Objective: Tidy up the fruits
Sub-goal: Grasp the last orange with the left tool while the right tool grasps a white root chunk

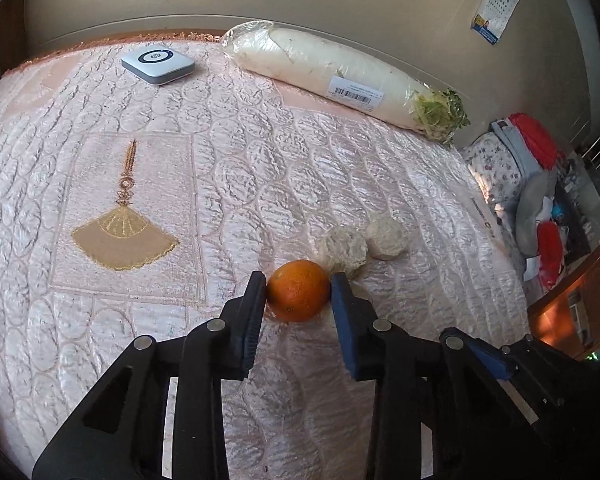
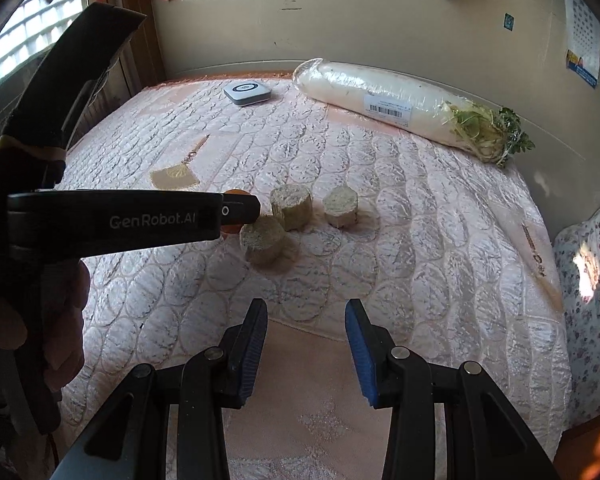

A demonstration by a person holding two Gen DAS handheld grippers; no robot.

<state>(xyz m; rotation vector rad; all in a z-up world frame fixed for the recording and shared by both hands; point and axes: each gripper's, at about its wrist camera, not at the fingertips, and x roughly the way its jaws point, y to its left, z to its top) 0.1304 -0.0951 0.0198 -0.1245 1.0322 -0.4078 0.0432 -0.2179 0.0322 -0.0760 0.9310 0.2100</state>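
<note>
Between the left gripper's (image 1: 299,292) two pads sits the orange (image 1: 298,295), low on the pink quilted bedspread (image 1: 236,160), near its front-right part; both pads touch its sides, so the jaws are closed onto it, abt one orange-width apart. Can't tell if it's lifted or resting on the cloth. Just behind it, to the right, lie pale crumbly cylinder blocks: two show in the left wrist view (image 1: 343,249), three in the right wrist view, w/ the nearest block (image 2: 262,238) just beside the left gripper's tip. From the right wrist view only a sliver of orange shows behind that tip. Right gripper (image 2: 306,320) hangs over the near bedspread, jaws wide apart, nothing in them, well short of the blocks. Far back by the wall lies a plastic-wrapped white radish (image 1: 340,76) w/ barcode label, leafy end to the right. Left of it, a small grey square device (image 1: 158,65).
</note>
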